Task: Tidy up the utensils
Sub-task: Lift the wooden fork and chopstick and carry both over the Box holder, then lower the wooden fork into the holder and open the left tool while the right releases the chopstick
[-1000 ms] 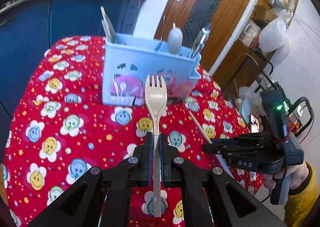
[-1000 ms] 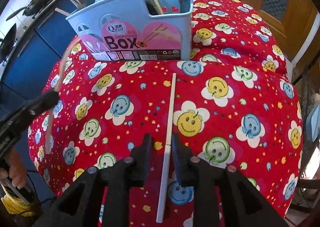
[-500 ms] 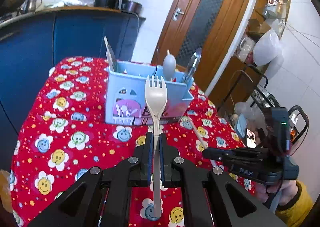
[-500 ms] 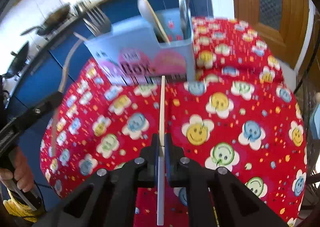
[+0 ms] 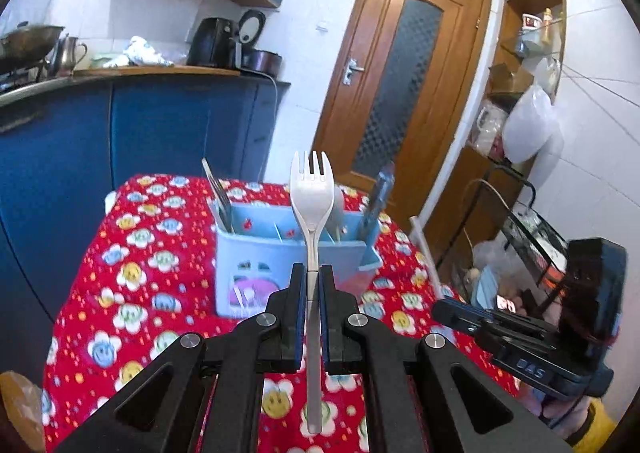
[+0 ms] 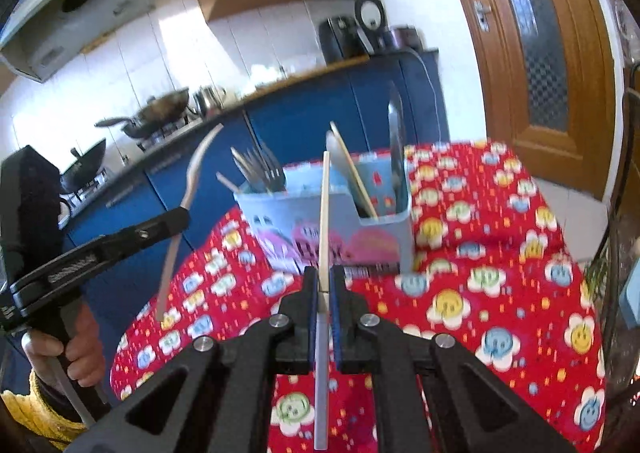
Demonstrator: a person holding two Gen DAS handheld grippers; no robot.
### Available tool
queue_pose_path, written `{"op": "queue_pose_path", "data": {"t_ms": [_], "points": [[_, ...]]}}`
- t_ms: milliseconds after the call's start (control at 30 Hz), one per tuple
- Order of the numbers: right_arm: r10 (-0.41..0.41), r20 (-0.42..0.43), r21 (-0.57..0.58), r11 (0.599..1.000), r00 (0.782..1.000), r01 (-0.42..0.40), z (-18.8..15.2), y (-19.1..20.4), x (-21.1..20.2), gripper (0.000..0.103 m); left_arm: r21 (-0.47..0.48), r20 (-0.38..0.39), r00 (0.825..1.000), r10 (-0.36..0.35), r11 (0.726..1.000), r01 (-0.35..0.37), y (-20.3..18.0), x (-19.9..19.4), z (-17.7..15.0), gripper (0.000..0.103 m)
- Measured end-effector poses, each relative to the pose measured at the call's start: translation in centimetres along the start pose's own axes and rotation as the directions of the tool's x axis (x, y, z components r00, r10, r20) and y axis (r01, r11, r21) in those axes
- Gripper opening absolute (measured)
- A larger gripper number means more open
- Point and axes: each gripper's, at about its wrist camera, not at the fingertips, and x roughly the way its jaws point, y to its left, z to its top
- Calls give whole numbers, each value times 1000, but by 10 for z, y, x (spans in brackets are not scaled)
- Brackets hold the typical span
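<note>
One fork (image 5: 311, 189) clamped in left gripper (image 5: 312, 273), frame centre; one chopstick (image 6: 323, 213) clamped in right gripper (image 6: 324, 285). One blue utensil box (image 5: 288, 249) mid-frame behind, on red smiley tablecloth (image 5: 132, 273). Blue kitchen cabinets (image 5: 160, 125), wooden door (image 5: 404, 85).

Box label (image 6: 320, 245) blurred (behind chopstick (image 6: 324, 213))

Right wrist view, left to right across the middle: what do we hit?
left gripper holding the spork → forks in the blue utensil box → chopstick held by the right gripper → wooden door
</note>
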Motion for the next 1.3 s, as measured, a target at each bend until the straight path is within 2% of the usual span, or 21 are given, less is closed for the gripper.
{"op": "queue_pose_path", "data": {"t_ms": [367,667,967,1133,1300], "points": [[14,136,-22,1000,991,-11,35,-3,16,7,-38,143,990,22,999,-16,18,22,47,6],[22,188,-30,999,982,-16,59,-7,37,7,-49,262,962,74,997,-63,25,53,67,6],[3,248,-52,999,969,10,79,-24,62,8,0,350,925,150,987,-160,17,83,53,6],[-42,286,-108,991,957,76,83,-30,78,8,20,397,901,177,979,-201,14,91,37,6],[-78,290,-140,983,954,123,78,-34,92,8,6,411,894,179,980,-199,18,98,28,6]]}}
